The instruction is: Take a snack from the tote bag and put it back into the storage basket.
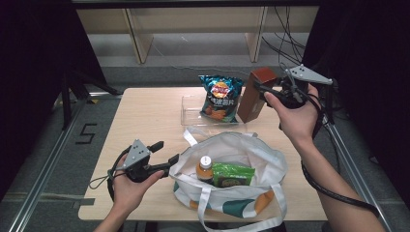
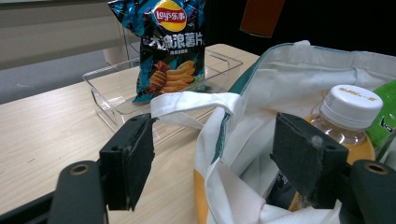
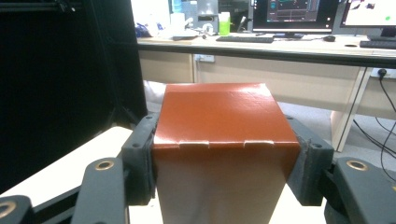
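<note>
A brown carton [image 1: 255, 93] with a red-brown top [image 3: 224, 114] is held above the table's far right, my right gripper [image 1: 263, 90] shut on its sides. A white tote bag [image 1: 232, 169] lies open at the front middle, holding a bottle with a white cap [image 1: 205, 167] and a green packet [image 1: 233, 175]. My left gripper [image 1: 167, 152] stands open at the bag's left rim [image 2: 219, 154], one jaw outside and one over the opening near the bottle [image 2: 348, 116]. A blue chip bag [image 1: 220, 96] stands in a clear tray [image 1: 191, 113].
The wooden table [image 1: 145, 121] has bare room on its left half. The clear tray [image 2: 112, 88] sits just beyond the tote. Shelving legs and cables lie on the floor behind the table. Dark curtains flank both sides.
</note>
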Available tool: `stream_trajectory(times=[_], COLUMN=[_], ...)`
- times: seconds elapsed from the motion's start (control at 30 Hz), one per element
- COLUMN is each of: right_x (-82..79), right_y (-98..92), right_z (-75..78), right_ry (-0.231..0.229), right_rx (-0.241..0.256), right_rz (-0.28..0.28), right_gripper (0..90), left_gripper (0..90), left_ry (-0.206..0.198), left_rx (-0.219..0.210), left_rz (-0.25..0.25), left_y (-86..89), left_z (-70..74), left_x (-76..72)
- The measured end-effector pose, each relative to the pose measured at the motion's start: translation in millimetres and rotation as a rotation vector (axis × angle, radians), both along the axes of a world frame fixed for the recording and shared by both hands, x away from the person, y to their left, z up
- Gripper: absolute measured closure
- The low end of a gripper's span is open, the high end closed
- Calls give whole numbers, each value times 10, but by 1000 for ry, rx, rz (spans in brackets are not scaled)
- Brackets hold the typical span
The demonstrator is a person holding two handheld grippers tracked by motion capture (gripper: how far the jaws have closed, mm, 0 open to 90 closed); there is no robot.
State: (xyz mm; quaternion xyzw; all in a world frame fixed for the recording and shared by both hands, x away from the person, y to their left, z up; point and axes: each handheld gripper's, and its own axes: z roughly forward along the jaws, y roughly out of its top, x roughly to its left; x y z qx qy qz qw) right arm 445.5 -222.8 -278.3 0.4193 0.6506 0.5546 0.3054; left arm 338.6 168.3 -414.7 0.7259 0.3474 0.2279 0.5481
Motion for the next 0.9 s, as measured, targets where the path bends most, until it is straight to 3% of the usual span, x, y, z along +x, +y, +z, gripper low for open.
stream_trajectory(times=[0.17,0.3,0.43,0.47,0.83,0.9], right_x=[68,119,175,174,291,309], right_y=[40,69,75,96,164,148], right_z=[-38,-64,-94,-98,-165,-181], right_ry=[0,19,16,31,27,29], right_rx=[-15,9,-2,17,9,-32], right_rz=[-7,-17,-23,-28,-39,-25], right_gripper=[391,391,392,391,392,391], left_gripper=[291,292,291,291,291,291], left_ry=[0,0,1,1,0,2], left_rx=[1,1,-2,-1,-3,-4], left_rz=[-1,-1,-1,-2,-3,-3], left_y=[1,2,2,1,-5,-5], left_z=[1,-1,-4,-5,-6,-7], left_x=[0,0,2,1,-1,-1])
